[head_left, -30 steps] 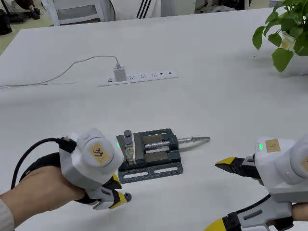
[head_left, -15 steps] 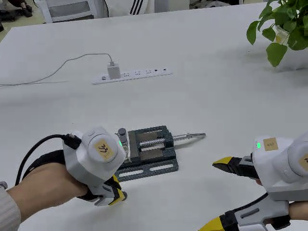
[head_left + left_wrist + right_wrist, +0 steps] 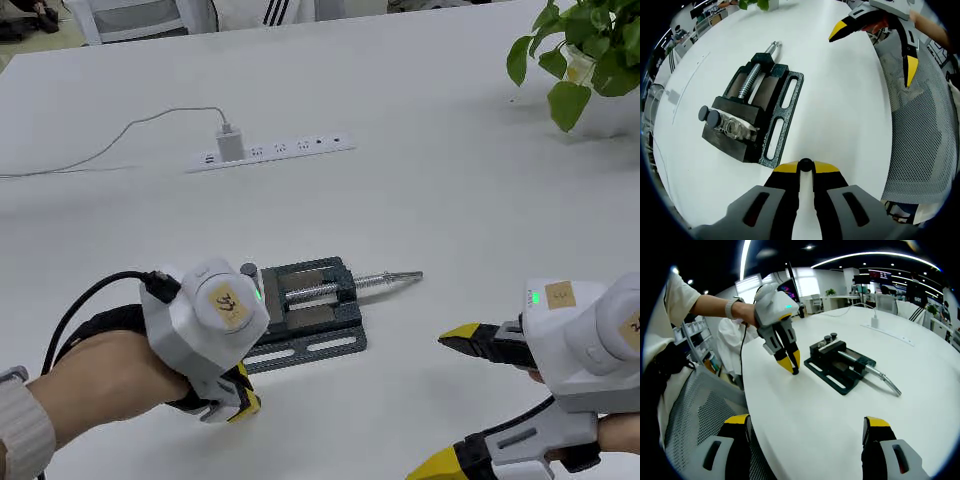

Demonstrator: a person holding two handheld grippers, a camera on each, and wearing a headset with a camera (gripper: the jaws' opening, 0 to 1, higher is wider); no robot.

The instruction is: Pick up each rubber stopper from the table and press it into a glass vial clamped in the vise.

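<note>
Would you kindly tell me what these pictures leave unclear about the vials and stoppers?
- Left gripper view: glare blurs the vials in the vise; their number is unclear.
- Head view: the left gripper covers them; one stoppered top shows.
- Right gripper view: they are too small to count.
- The held stopper: the tips hide its lower part.

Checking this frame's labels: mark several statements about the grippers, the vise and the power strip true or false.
1. The left gripper is shut on a rubber stopper. True.
2. The right gripper is clamped shut. False: its jaws stand wide open and hold nothing.
3. Two vials in the vise carry dark stoppers. True.
4. Nothing is plugged into the power strip. False: a white charger with a cable sits near its left end.
</note>
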